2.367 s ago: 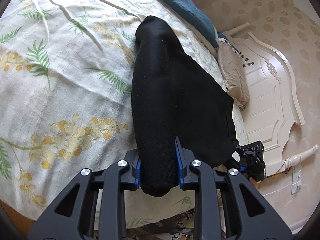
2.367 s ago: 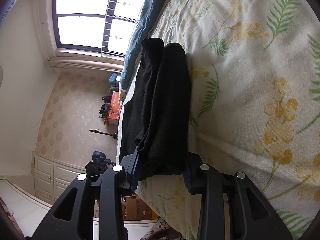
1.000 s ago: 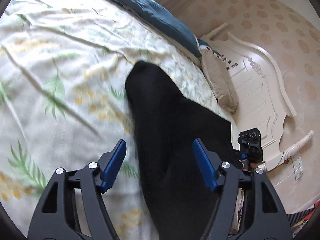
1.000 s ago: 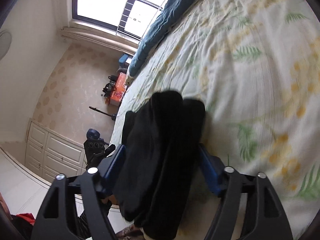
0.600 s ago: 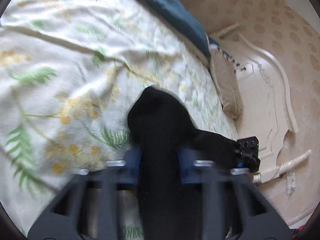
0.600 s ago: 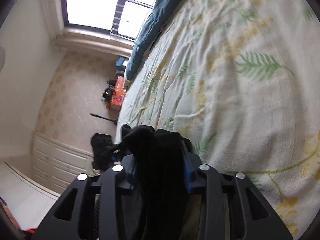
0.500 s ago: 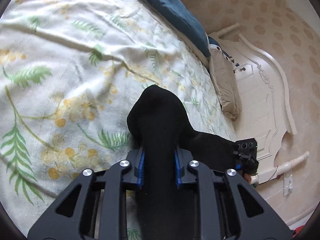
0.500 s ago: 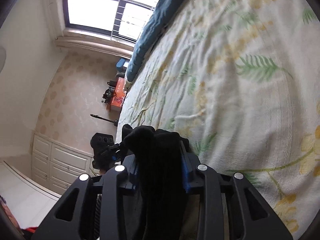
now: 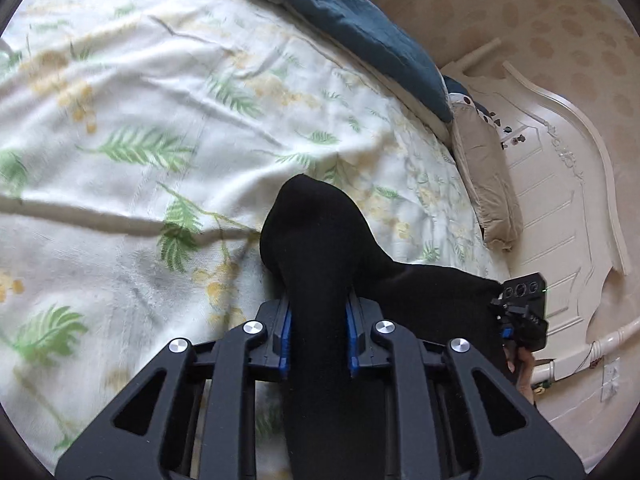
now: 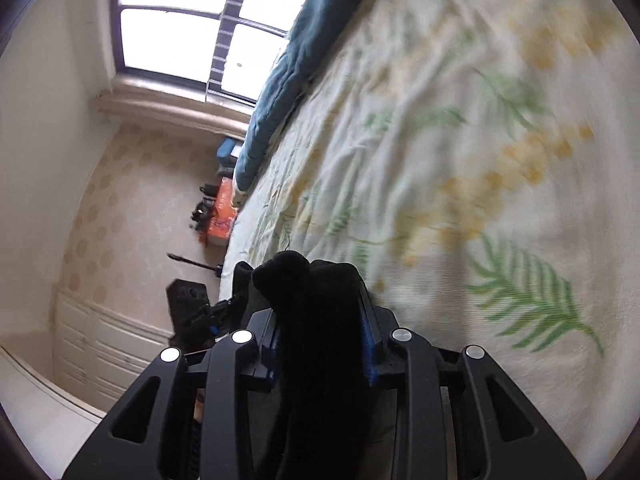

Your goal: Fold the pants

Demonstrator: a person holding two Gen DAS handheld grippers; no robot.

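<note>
You have the soft black pants (image 9: 320, 248) held in both tools, low over the bed with the white cover printed with green ferns and yellow flowers (image 9: 132, 92). Your left gripper (image 9: 317, 332) has its blue pads (image 9: 285, 334) squeezed on one bunched part of the cloth, and the jaws are clenched tight on it. Your right gripper (image 10: 322, 336) is clamped on another thick bunch of the pants (image 10: 304, 280), and its jaws are tight on it too. From the left camera you can see the cloth stretch across to the right gripper (image 9: 522, 312) near the edge of the bed. A rounded end of the pants sticks out past each set of jaws.

This looks like the carry part of a fold, with the held edge going over the rest of the cloth. To do it well, move both hands together at the same speed, so the cloth between them stays flat and does not twist. Keep the two grips level with each other. Keep squeezing until the held edge lies right on top of the layer below. Then let go with both at once and pull straight back, so you do not drag the fold open.

The dark blue blanket (image 9: 352, 24) and the beige pillow (image 9: 488, 184) are well apart from your work.
</note>
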